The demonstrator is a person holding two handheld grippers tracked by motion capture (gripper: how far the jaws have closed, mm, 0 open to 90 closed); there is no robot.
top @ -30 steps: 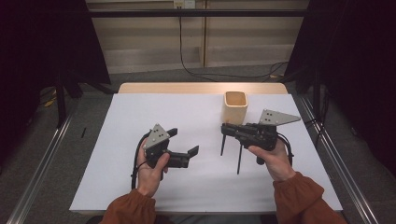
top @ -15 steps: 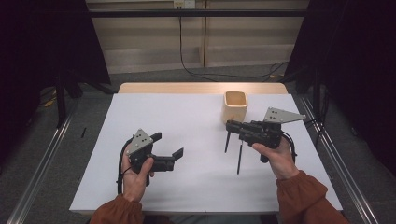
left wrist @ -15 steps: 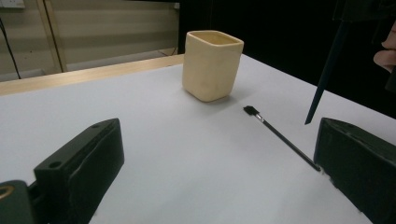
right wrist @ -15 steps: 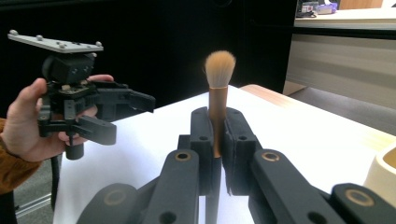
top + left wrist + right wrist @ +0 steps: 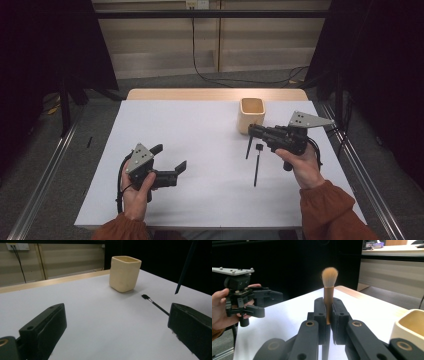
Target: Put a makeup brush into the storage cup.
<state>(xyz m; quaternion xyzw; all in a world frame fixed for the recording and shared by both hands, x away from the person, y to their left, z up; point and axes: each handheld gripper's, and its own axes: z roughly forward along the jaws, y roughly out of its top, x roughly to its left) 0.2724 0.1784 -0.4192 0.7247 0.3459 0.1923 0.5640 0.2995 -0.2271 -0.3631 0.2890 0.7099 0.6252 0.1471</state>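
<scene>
White-covered rectangular table (image 5: 210, 150) with a bare wooden strip along its far edge. On its far right part stands a cream, square-mouthed cup (image 5: 251, 114), upright, open end up.

Left black two-jaw gripper (image 5: 170, 157), held in the person's left hand (image 5: 136, 192) over the near left part of the table: jaws spread wide, nothing between them; its own view looks across the bare sheet toward the cup.

Right black two-jaw gripper (image 5: 252, 131), held in the person's right hand (image 5: 302, 165) just beside the cup: jaws pressed together on the brown handle of a soft tan-bristled brush (image 5: 329, 290), whose dark slim handle end hangs down below the jaws, clear of the sheet.

A second thin black brush (image 5: 257, 162) lies flat on the sheet, just beside the hanging one, near the cup.
</scene>
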